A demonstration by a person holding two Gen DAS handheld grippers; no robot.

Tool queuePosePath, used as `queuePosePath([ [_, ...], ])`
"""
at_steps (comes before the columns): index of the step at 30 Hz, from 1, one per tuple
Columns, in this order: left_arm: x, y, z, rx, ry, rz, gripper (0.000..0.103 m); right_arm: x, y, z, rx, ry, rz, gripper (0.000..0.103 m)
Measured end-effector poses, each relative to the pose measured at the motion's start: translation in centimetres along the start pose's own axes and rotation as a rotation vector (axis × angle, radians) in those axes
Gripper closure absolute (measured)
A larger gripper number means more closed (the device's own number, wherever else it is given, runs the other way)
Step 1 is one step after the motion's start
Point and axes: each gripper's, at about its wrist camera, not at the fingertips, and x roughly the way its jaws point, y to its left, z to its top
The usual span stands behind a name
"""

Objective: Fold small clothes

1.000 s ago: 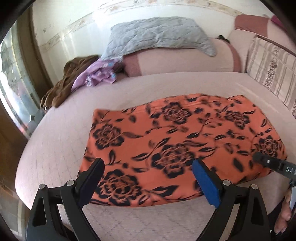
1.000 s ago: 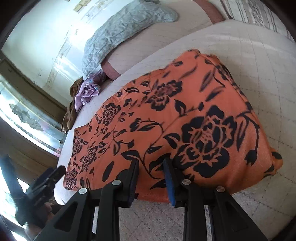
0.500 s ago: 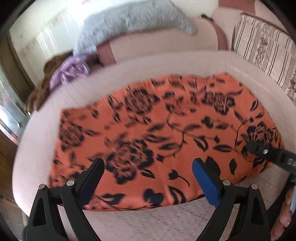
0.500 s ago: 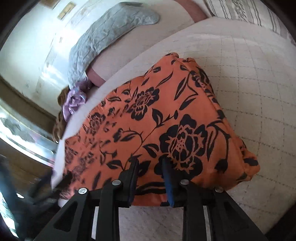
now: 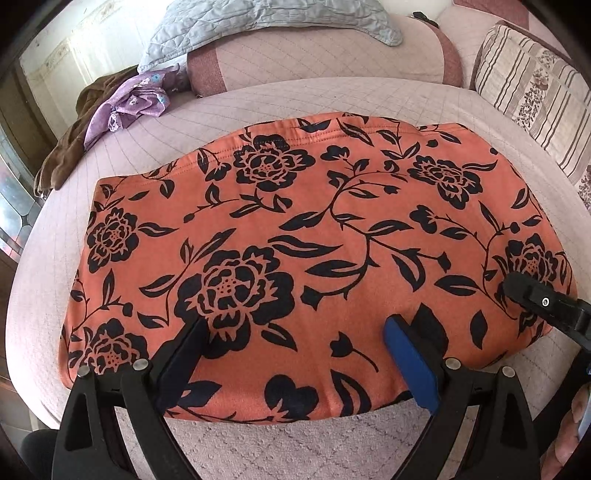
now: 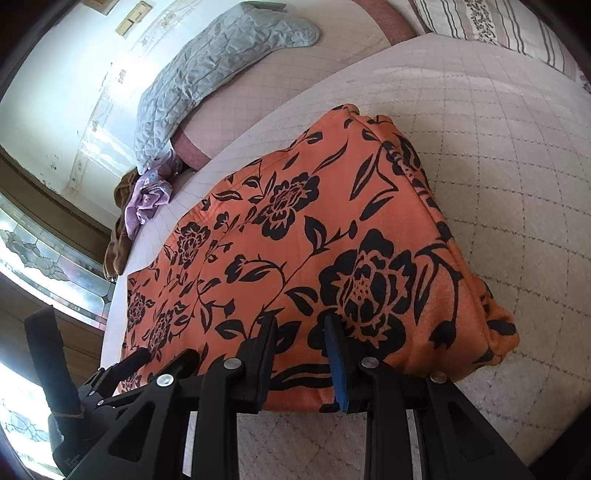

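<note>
Our left gripper [image 5: 295, 338] hangs wide apart over the near edge of the orange floral garment [image 5: 314, 266], while our right gripper [image 6: 299, 332], narrowly parted, grips nothing at that edge. The garment lies flat on the pink quilted bed [image 5: 258, 107]. Behind it sit a grey quilted cover [image 5: 258, 18], then crumpled purple cloth [image 5: 129, 107].

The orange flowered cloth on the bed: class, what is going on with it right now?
A person holds a hand-held gripper in each hand over the orange flowered cloth, which lies folded flat on the pale quilted bed. The left hand-held gripper is wide open at the cloth's near edge. The right hand-held gripper is at the same edge, its fingers much closer together; whether it pinches fabric is unclear.
</note>
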Motion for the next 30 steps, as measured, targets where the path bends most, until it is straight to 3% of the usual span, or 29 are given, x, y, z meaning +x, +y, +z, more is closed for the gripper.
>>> queuePosePath([
  [6, -0.3, 0.2, 0.0, -0.012, -0.002, -0.005, 0.007, -0.4, 0.4, -0.1, -0.011, -0.024, 0.015, 0.071],
  [12, -2.2, 1.8, -0.2, -0.039, -0.055, 0.016, 0.007, -2.8, 2.6, -0.5, -0.120, -0.175, 0.045, 0.071],
  [15, -2.7, 3.5, -0.3, -0.063, -0.078, 0.045, 0.007, -0.1, 1.2, -0.5, -0.071, -0.042, -0.049, 0.072],
  [17, -1.2, 4.9, -0.6, -0.089, -0.012, 0.078, 0.007, 0.1, 0.5, -0.4, -0.021, -0.052, -0.016, 0.072],
  [18, 0.0, 5.4, -0.9, -0.098, 0.038, 0.057, 0.007, -0.3, 0.6, -0.2, -0.019, -0.048, -0.006, 0.071],
  [23, -0.8, 5.9, -1.0, -0.081, 0.015, 0.022, 0.006, -2.0, -0.3, -0.7, 0.088, -0.012, 0.080, 0.071],
  [25, -1.4, 6.4, -0.8, -0.100, 0.004, 0.010, 0.006, -3.0, -1.0, -1.0, 0.144, -0.002, 0.092, 0.063],
  [26, -1.7, 7.1, -0.6, -0.121, -0.006, 0.005, 0.006, -3.8, -1.3, -1.2, 0.165, -0.005, 0.090, 0.043],
  [27, -1.9, 7.8, -0.5, -0.140, -0.016, 0.004, 0.006, -4.3, -1.6, -1.4, 0.182, -0.011, 0.094, 0.033],
  [30, -1.7, 10.0, 0.0, -0.170, -0.031, 0.029, 0.006, -5.4, -2.8, -1.9, 0.237, -0.023, 0.112, 0.033],
])
